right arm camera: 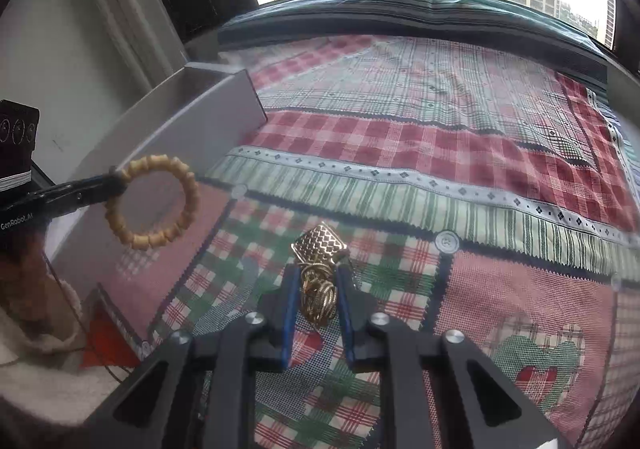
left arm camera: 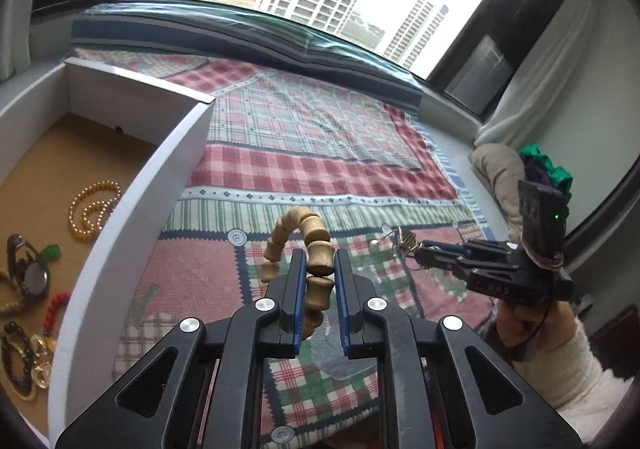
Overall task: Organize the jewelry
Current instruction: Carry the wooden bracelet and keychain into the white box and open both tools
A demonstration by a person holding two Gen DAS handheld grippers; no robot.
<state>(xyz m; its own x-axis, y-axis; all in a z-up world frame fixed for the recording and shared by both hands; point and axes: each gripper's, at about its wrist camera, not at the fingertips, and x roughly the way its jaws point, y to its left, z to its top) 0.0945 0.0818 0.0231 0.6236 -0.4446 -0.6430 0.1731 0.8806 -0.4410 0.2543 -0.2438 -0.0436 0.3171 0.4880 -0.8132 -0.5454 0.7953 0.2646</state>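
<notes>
The left gripper's (left arm camera: 316, 269) pads hide part of the wooden bracelet (left arm camera: 310, 245); the box's (left arm camera: 132, 209) jewelry runs off the left wrist view's edge.

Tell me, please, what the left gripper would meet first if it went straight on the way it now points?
Probably only the patchwork cloth: the left gripper, shut on the wooden bead bracelet, points beside the white box, though depth is unclear.
</notes>
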